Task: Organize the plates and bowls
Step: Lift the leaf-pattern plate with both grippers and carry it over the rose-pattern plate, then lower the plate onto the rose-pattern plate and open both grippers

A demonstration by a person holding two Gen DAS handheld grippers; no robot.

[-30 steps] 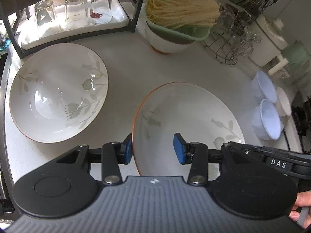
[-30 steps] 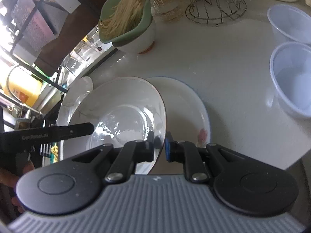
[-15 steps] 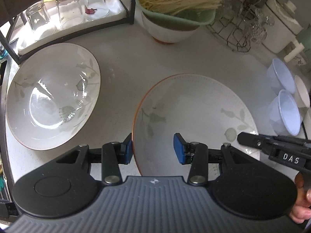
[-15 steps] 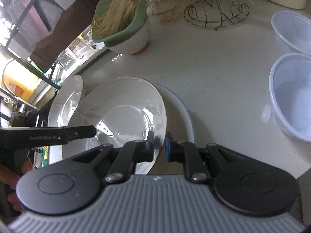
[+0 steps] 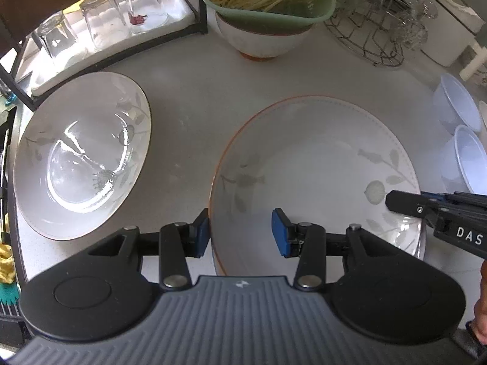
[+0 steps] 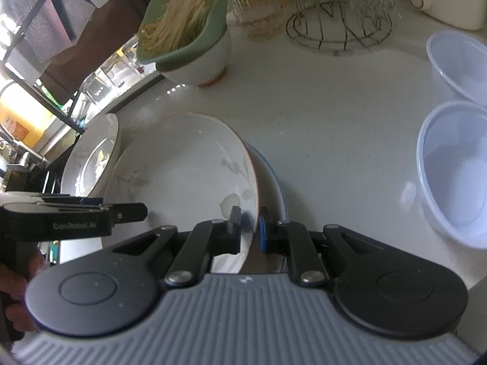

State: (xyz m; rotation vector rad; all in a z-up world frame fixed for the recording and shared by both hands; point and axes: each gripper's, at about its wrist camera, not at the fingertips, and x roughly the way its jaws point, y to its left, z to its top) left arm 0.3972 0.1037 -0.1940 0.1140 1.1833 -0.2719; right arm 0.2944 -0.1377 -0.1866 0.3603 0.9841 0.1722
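Right gripper marked "DAS", pinching plate rim

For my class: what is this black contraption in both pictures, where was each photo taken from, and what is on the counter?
No robot here: a person holds one hand-held gripper per hand, each carrying a camera looking along its two fingers. The left hand-held gripper is open, straddling the near rim of the leaf-patterned bowl. The right hand-held gripper is shut on that same bowl's rim. Under the bowl lies a blue-rimmed plate. On the counter sit a second patterned bowl, two plastic bowls and a green bowl of noodles.
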